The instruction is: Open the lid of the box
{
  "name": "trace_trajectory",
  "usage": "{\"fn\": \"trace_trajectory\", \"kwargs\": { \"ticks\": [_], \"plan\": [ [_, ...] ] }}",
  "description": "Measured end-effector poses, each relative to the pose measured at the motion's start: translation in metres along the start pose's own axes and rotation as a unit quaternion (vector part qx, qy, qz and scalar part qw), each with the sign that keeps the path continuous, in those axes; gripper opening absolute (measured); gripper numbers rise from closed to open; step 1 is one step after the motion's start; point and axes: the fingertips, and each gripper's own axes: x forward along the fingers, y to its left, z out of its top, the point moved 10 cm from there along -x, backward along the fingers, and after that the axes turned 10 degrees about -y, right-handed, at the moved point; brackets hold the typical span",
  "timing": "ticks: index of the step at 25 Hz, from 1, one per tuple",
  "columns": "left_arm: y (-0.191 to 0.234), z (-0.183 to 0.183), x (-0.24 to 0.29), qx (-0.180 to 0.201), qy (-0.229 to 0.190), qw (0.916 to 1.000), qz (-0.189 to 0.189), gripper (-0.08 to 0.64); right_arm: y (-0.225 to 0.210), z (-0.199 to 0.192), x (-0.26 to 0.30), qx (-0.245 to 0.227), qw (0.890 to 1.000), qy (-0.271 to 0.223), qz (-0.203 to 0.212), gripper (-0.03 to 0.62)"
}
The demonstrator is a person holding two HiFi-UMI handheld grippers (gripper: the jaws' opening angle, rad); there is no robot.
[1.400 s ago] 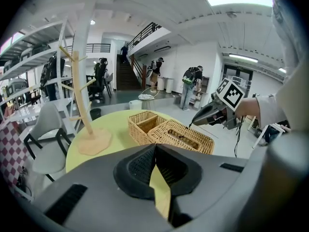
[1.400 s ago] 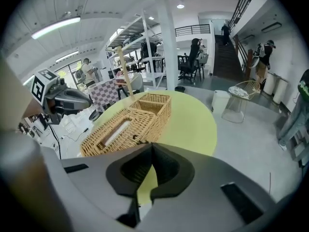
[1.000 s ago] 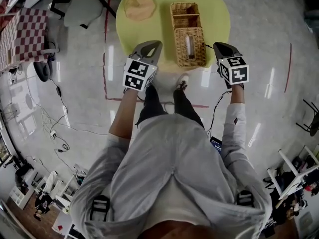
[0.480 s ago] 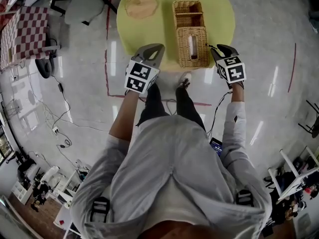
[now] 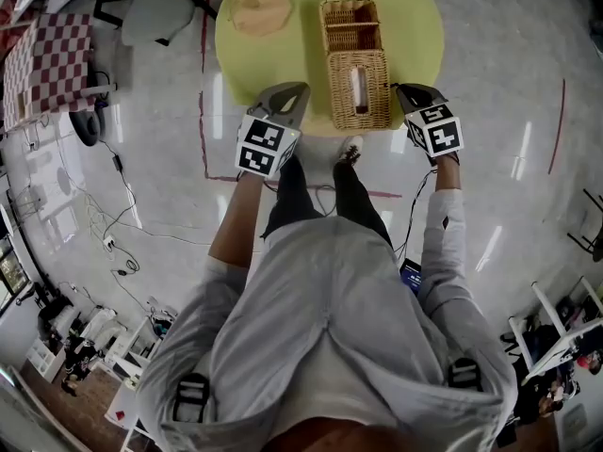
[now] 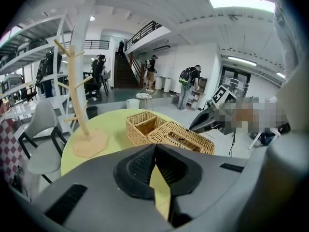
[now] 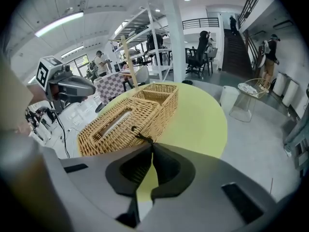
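Head view: 1 box (image 5: 358,88); left tongs (image 5: 296,88) clenched empty; right tongs (image 5: 399,90) just clenched 1 latch loop (image 7: 138,132).

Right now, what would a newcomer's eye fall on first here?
The wicker box on the round yellow table, centre top. The right gripper, whose jaws have just been closing, pinches the dark loop at the box's lid edge. The left gripper hangs shut and empty, left of the box.

The box (image 5: 359,90) sits at the table's (image 5: 283,59) near edge, a basket (image 5: 349,24) just behind it and a stand (image 5: 261,9) left of the basket.
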Motion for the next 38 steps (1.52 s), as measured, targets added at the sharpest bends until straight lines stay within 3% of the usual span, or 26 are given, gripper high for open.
{"fn": "trace_trajectory", "kwargs": {
  "ticks": [8, 13, 18, 28, 38],
  "plan": [
    [0.001, 0.005, 0.003, 0.009, -0.005, 0.9999, -0.012, 0.029, 0.003, 0.007, -0.012, 0.006, 1.000, -0.005, -0.003, 0.026],
    [0.006, 0.016, -0.008, 0.012, -0.018, 0.9996, -0.016, 0.028, 0.012, 0.029, -0.026, 0.030, 0.999, -0.037, -0.007, 0.025],
    [0.022, 0.027, -0.027, 0.020, -0.037, 0.9989, -0.022, 0.029, 0.032, 0.057, -0.035, 0.025, 0.998, -0.056, -0.020, 0.025],
    [0.067, 0.047, -0.076, 0.031, -0.083, 0.9953, -0.037, 0.029, 0.106, 0.123, -0.047, 0.006, 0.996, -0.080, -0.047, 0.025],
    [0.128, 0.043, -0.118, 0.025, -0.100, 0.9938, -0.041, 0.028, 0.192, 0.158, -0.009, 0.005, 0.995, -0.090, -0.043, 0.025]
  ]
}}
